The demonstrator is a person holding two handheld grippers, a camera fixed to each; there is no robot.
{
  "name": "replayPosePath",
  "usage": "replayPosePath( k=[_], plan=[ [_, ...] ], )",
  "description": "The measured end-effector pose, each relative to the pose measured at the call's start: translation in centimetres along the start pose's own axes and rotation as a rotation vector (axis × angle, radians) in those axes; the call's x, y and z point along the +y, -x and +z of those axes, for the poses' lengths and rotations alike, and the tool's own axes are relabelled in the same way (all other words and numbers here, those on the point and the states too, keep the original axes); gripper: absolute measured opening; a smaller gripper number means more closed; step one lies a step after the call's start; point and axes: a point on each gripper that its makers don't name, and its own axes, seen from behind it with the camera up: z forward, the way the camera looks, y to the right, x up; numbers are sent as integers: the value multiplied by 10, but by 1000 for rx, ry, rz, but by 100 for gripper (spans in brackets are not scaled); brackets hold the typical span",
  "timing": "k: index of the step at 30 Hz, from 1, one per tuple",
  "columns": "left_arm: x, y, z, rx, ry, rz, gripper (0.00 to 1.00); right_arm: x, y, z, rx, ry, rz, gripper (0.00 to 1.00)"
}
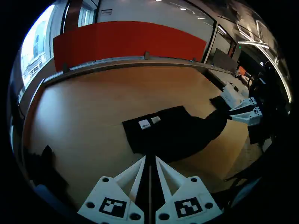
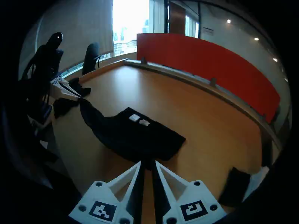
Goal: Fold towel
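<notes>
The black towel (image 1: pixel 175 130), soft and limp, lies rumpled on the smooth orange-brown wooden desk (image 1: pixel 89 108), with two small white rectangular tags (image 1: pixel 144 124) on top. The left tongs (image 1: pixel 149 161) are pinched together on one edge. The right tongs (image 2: pixel 147 165) are clamped on another, and each held corner is drawn into a taut, tapering point. A curved red panel (image 1: pixel 127 41) backs the desk.
</notes>
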Motion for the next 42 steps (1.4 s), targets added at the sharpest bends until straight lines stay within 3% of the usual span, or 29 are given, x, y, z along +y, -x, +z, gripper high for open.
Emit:
replayPosePath(
  k=[9,18,24,42],
  plan=[
    [-8,-8,15,5,-7,-8,3,13,-5,13,-14,7,-14,13],
    [-22,-20,43,6,-27,-27,3,34,-8,38,-34,28,-4,12],
    [-30,-26,61,1,-41,-13,3,47,-6,54,-52,33,19,12],
    [-42,-10,111,-49,-57,-11,3,68,18,91,-116,43,38,12]
  ],
)
